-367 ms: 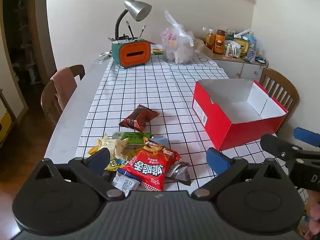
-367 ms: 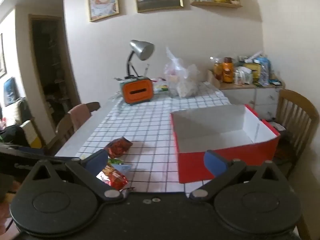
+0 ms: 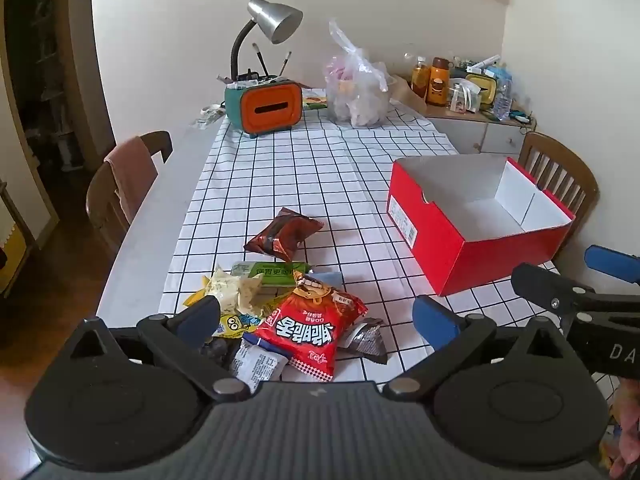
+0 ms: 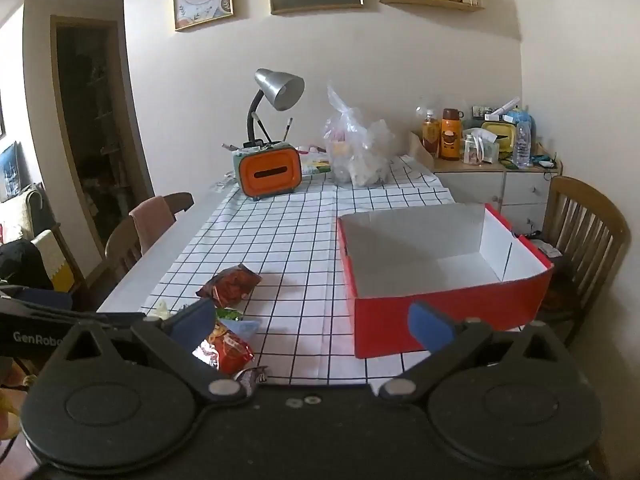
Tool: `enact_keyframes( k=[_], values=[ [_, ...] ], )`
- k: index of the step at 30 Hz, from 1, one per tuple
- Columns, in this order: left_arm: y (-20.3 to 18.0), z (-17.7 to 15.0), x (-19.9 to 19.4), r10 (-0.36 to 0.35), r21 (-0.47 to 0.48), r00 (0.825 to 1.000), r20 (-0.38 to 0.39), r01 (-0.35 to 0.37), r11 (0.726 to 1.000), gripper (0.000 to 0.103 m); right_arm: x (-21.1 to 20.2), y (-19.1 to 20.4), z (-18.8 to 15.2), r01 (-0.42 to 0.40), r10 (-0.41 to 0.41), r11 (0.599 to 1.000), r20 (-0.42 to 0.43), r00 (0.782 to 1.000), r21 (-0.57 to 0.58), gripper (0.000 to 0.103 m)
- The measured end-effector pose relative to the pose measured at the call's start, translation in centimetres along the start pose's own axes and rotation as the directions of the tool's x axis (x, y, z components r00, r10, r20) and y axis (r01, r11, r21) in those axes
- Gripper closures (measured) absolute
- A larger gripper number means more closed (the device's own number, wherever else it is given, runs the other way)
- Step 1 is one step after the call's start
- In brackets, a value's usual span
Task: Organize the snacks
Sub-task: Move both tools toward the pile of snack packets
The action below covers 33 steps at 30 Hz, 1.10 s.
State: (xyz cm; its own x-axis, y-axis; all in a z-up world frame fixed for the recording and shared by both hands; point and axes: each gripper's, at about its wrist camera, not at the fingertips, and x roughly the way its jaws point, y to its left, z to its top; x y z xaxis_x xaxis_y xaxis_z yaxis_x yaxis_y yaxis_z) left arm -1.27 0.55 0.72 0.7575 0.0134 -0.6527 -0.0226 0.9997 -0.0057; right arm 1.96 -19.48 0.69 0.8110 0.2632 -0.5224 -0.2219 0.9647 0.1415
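Left claw [image 3: 316, 316] is held apart above the snack pile [image 3: 288, 312] at the counter's near edge, likely lined up for a first pick. Right claw [image 4: 312, 320] is also apart, nothing gripped, aimed toward the red box [image 4: 444, 312], which appears empty, snacks well apart from it.

In the lower frame the right gripper [image 4: 310, 322] has its blue fingers spread wide, holding nothing. The red box [image 4: 444, 318] sits open at centre right on the checked tablecloth [image 4: 288, 248]. Snack packets [image 4: 224, 344] cluster at lower left, with a dark red packet [image 4: 230, 285] just above them.
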Motion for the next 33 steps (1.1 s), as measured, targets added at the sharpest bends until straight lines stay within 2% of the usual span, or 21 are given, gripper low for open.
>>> enact_keyframes(
  k=[9, 33],
  values=[
    [0.4, -0.2, 0.0, -0.011, -0.003, 1.000, -0.008, 0.011, 1.000, 0.000, -1.4, 1.3, -0.7, -0.029, 0.030, 0.999, 0.009, 1.000, -0.032, 0.000],
    [0.6, -0.7, 0.3, -0.016, -0.019, 0.999, -0.028, 0.016, 1.000, 0.000, -2.2, 2.2, -0.9, 0.003, -0.001, 0.998, 0.031, 1.000, -0.061, 0.000]
  ],
)
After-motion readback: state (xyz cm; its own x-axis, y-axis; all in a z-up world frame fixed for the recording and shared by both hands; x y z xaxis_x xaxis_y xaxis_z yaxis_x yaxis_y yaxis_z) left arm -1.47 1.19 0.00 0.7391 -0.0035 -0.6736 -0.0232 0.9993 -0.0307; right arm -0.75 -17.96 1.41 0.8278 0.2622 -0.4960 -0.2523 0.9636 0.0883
